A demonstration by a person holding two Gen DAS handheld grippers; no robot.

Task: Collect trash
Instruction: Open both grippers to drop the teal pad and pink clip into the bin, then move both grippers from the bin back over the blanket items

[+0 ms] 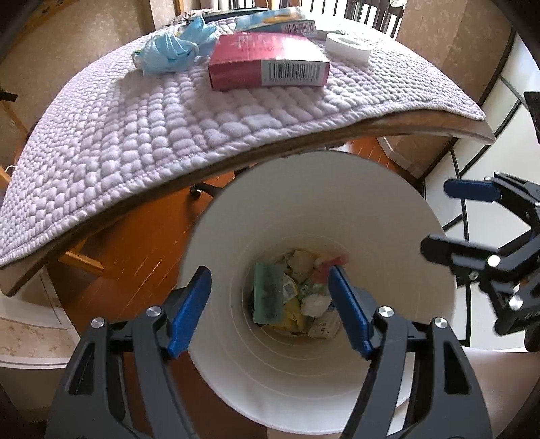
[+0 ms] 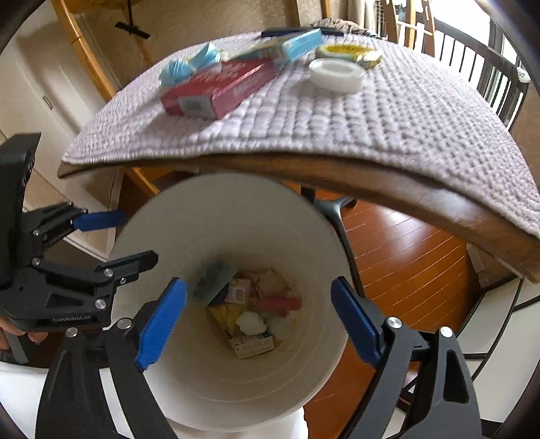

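A white trash bin (image 1: 388, 209) stands below the table edge, with several pieces of trash (image 1: 297, 297) at its bottom; it also shows in the right wrist view (image 2: 236, 209). My left gripper (image 1: 270, 310) is open and empty above the bin mouth. My right gripper (image 2: 256, 317) is open and empty above it too, and shows at the right of the left wrist view (image 1: 449, 219). On the table lie a pink box (image 1: 266, 62), a crumpled blue wrapper (image 1: 172, 50), a light blue box (image 1: 273, 20) and a white tape roll (image 1: 347, 45).
A lilac quilted cloth (image 1: 135, 135) covers the wooden table (image 1: 422, 125). A yellow wrapper (image 2: 354, 52) lies behind the tape roll (image 2: 337, 74). Orange wood floor (image 2: 405, 243) and chair legs lie under the table. A dark chair back (image 2: 489, 67) stands at the far right.
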